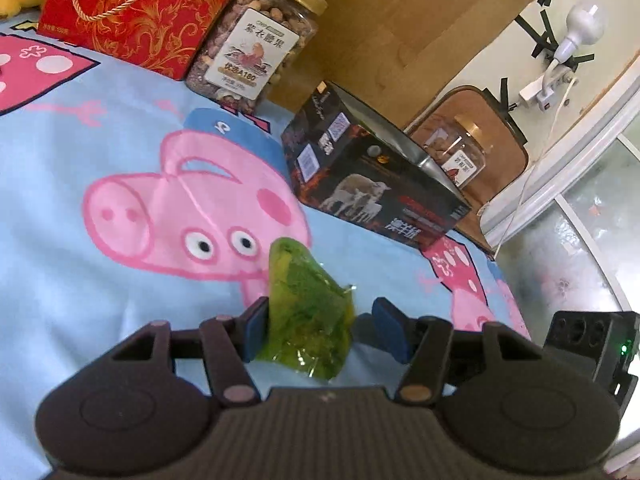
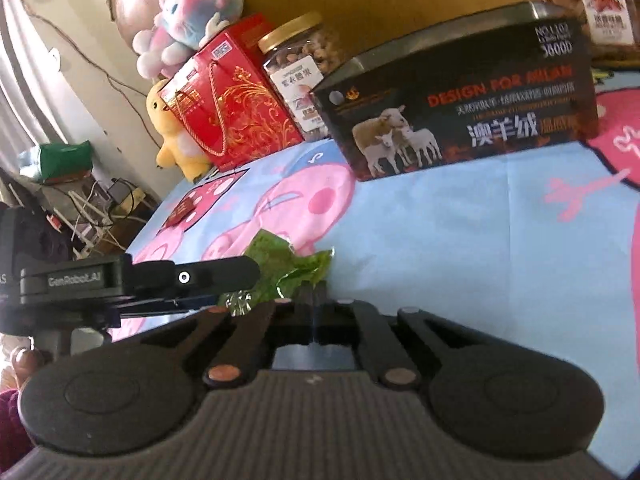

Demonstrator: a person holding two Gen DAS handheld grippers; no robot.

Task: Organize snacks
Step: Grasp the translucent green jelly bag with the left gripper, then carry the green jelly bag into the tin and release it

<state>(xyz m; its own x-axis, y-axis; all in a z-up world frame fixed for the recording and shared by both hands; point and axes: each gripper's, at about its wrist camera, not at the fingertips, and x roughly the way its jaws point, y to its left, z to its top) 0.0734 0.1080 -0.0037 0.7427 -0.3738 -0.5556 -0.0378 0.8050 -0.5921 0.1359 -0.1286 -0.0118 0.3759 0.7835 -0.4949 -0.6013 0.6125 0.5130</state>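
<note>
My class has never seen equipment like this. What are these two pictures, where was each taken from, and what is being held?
There is no robot here. A person holds a two-finger gripper in each hand, and each has a camera looking along its fingers. One picture comes from the left gripper, the other from the right gripper. On the pig-print blanket stand a red gift box, a nut jar and a black box showing sheep. A green snack packet sits between the left gripper's open jaws, resting against just one of them. The right gripper is shut close to the packet; whether it pinches the wrapper cannot be told.
</note>
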